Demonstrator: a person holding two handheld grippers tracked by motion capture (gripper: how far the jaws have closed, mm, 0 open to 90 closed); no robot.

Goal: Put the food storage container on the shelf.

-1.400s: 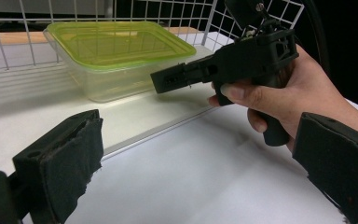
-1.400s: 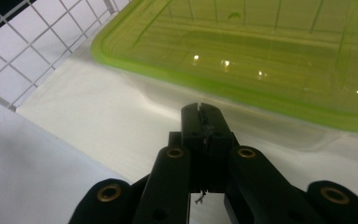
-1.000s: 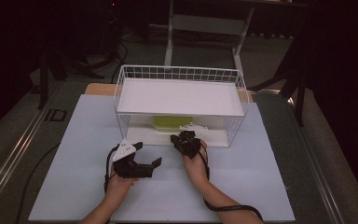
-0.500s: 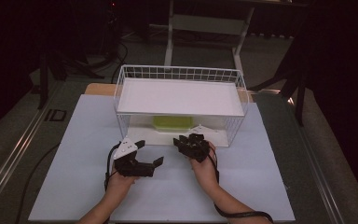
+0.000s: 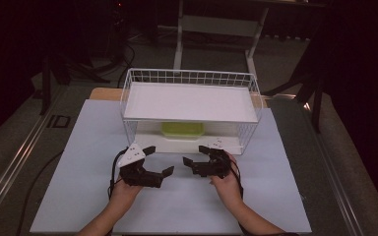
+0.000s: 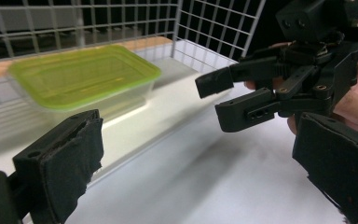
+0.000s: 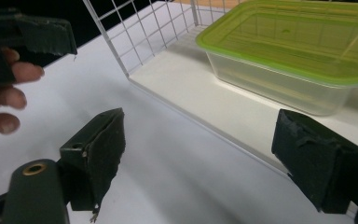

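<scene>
A clear plastic container with a lime-green lid sits on the lower shelf of a white wire rack. In front of the rack, over the white mat, my left gripper is open with nothing between its jaws. My right gripper is also open and empty, a short way clear of the rack's front edge. The two grippers face each other, tips slightly apart. In the left gripper view the right gripper shows close by, jaws parted.
The rack's white top board overhangs the container, and wire mesh walls close the sides and back. The white mat spreads wide on both sides. Dark stands and a table frame stand behind.
My right gripper has drawn back from the rack's front opening toward the person, leaving the container on the lower shelf. The left gripper has shifted only slightly.
</scene>
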